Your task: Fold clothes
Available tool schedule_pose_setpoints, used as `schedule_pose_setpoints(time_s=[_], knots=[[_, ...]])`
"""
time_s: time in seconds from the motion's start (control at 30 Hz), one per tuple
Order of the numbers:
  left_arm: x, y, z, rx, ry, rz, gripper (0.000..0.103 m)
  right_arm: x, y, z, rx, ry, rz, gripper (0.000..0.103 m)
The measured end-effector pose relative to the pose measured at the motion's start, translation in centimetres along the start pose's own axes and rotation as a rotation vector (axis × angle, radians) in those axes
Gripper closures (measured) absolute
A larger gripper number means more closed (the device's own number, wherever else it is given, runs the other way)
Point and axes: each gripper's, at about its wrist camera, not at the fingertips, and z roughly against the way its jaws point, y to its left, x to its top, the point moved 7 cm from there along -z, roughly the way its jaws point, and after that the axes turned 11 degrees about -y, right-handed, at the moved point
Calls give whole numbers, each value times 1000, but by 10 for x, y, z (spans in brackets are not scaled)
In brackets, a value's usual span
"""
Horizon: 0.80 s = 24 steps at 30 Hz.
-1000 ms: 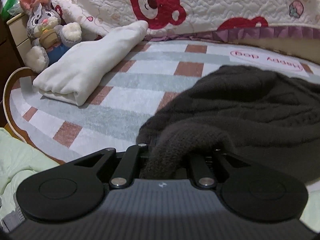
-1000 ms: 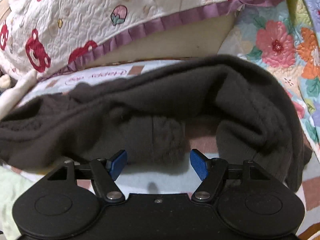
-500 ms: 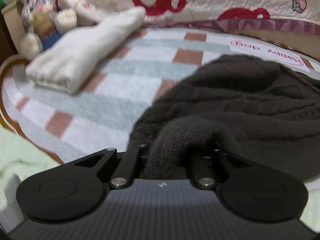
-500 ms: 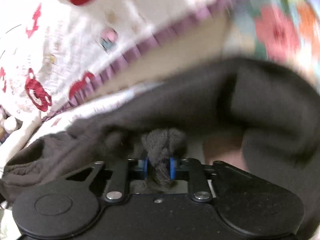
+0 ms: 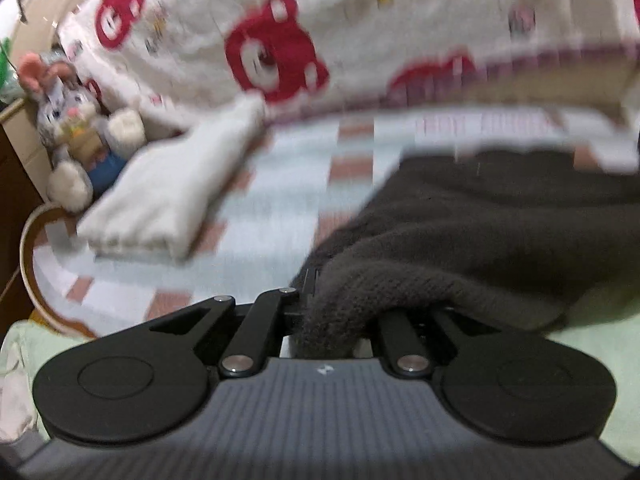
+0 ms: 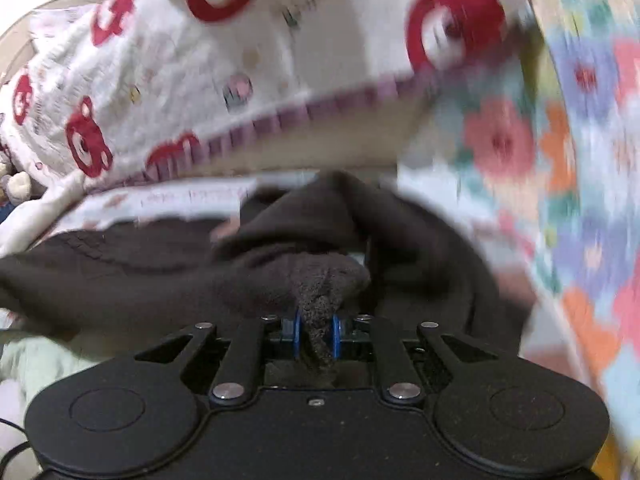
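Note:
A dark brown knitted sweater lies bunched on a checked mat. In the left wrist view my left gripper is shut on a thick fold of its near edge, and the fold drapes over the fingers and hides the pads. The right wrist view shows the same sweater lifted into a ridge. My right gripper is still closing, with a tuft of the knit pinched between its blue pads. Both views are blurred by motion.
A folded white garment lies on the mat at the left, with a plush rabbit behind it. A bear-print quilt rises at the back, a floral quilt at the right. Pale green fabric lies under the near edge.
The right gripper's jaws went from wide open around a sweater fold to pinched on it. Both grippers have risen and carried the sweater's near edge up with them.

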Motion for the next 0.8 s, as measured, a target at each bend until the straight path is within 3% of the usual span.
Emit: schedule_pose_setpoints(time_s=[0.07, 0.27, 0.33, 0.4, 0.53, 0.63, 0.73, 0.8], knots=[[1, 3, -4, 5, 2, 23, 96, 5, 8, 2, 2, -22, 14, 87], [56, 27, 38, 51, -196, 41, 96, 81, 27, 38, 42, -183, 107, 87], [60, 30, 53, 40, -220, 21, 96, 81, 26, 48, 39, -167, 116, 87], [52, 28, 62, 18, -199, -25, 96, 64, 24, 58, 39, -107, 115, 87], [7, 14, 56, -66, -24, -137, 93, -13, 27, 62, 30, 129, 76, 87], [-23, 7, 47, -82, 111, -185, 92, -50, 40, 66, 43, 223, 155, 87], [-26, 4, 46, -90, 158, -183, 90, -48, 41, 56, 41, 266, 175, 86], [-20, 6, 49, -111, 171, -131, 89, -41, 42, 55, 51, 282, 189, 86]])
